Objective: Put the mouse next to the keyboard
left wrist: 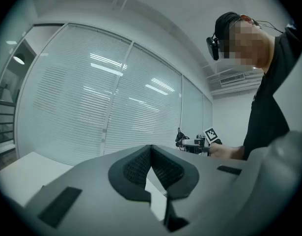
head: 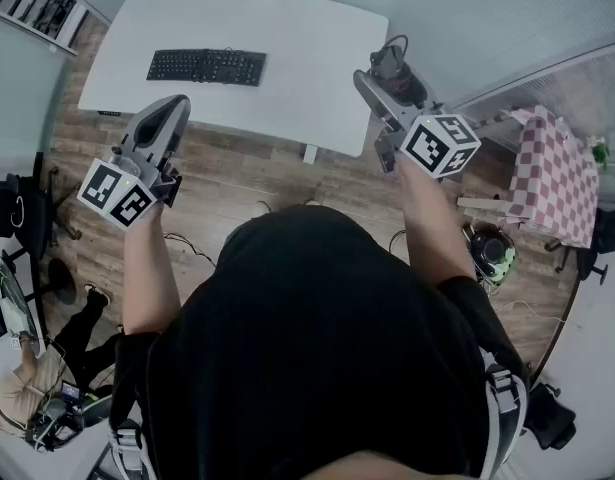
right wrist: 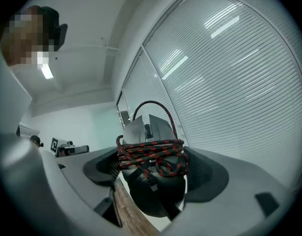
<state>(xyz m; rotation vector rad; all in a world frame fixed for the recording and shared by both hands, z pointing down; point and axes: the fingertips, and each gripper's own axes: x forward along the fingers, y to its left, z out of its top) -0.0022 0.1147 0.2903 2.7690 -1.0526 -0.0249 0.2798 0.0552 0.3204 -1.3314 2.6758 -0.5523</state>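
Note:
A black keyboard (head: 207, 66) lies on the left part of the white table (head: 317, 58). My right gripper (head: 389, 80) is held in the air over the table's right edge, shut on a dark mouse (head: 391, 64). In the right gripper view the mouse (right wrist: 153, 191) sits between the pads with its red-and-black braided cable (right wrist: 153, 155) wound around it. My left gripper (head: 169, 110) hovers in front of the table's near left edge, below the keyboard. Its jaws meet at the tip with nothing in them (left wrist: 151, 154).
Wooden floor runs between me and the table. A red-checked cloth table (head: 555, 173) stands at the right, and a dark office chair (head: 22, 218) at the left. Another person (head: 37, 393) is at the lower left. A blind-covered glass wall (left wrist: 116, 97) lies behind the table.

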